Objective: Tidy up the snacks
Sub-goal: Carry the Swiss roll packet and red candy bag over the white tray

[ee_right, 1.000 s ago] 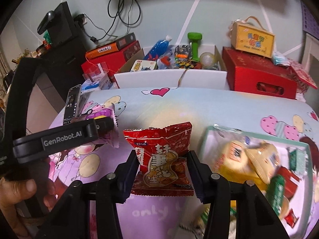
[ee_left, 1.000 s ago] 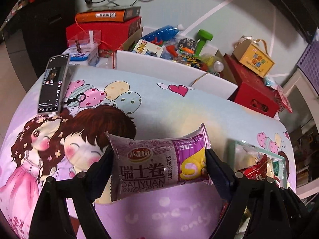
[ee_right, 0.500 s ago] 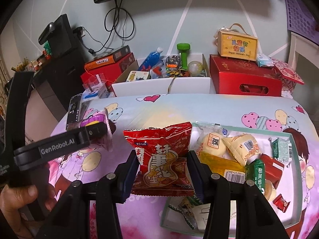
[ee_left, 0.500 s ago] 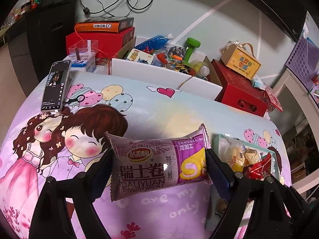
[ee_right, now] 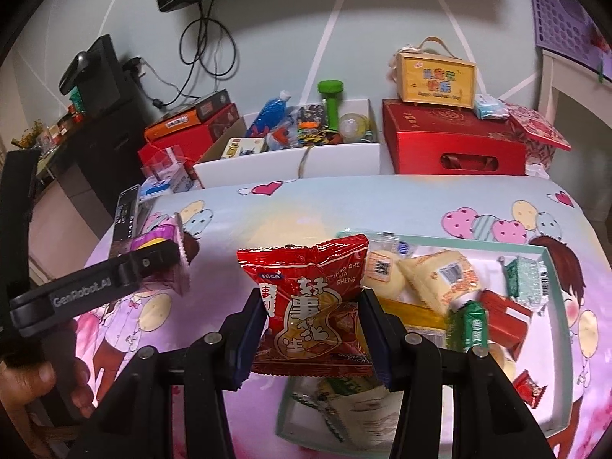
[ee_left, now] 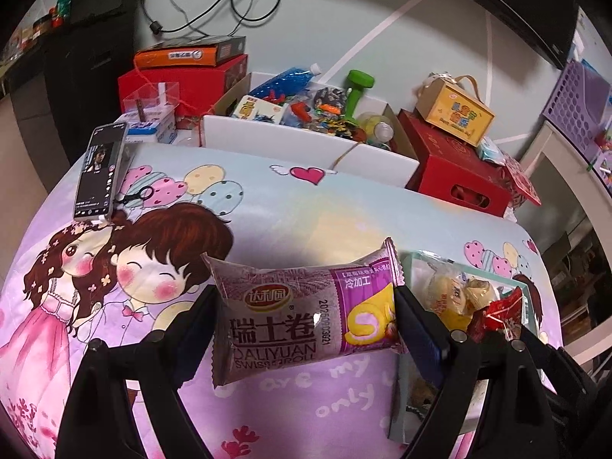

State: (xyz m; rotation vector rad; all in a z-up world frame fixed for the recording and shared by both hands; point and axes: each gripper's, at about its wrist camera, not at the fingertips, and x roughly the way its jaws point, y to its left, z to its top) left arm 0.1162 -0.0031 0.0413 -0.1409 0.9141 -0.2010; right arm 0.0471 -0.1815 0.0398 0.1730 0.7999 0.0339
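My left gripper [ee_left: 304,306] is shut on a purple Swiss roll packet [ee_left: 298,313], held lengthwise between its pads above the cartoon-print cloth. My right gripper [ee_right: 311,325] is shut on a red peanut snack bag [ee_right: 306,306], held over the near left corner of a pale green tray [ee_right: 556,344] that holds several wrapped snacks. In the right wrist view the left gripper [ee_right: 168,264] shows at the left with the purple packet's end [ee_right: 179,256] sticking out. The tray [ee_left: 407,390] also shows at the right of the left wrist view.
A phone [ee_left: 100,172] lies on the cloth's far left corner. Behind the table stand an open white box of toys [ee_right: 290,164], red gift boxes [ee_right: 455,149], a yellow carry box [ee_right: 436,76] and a purple basket [ee_left: 577,99]. A hand [ee_right: 42,382] grips the left tool.
Both grippers have pulled back and slightly up with their packets still held. More of the table and the snack tray has come into view on the right.
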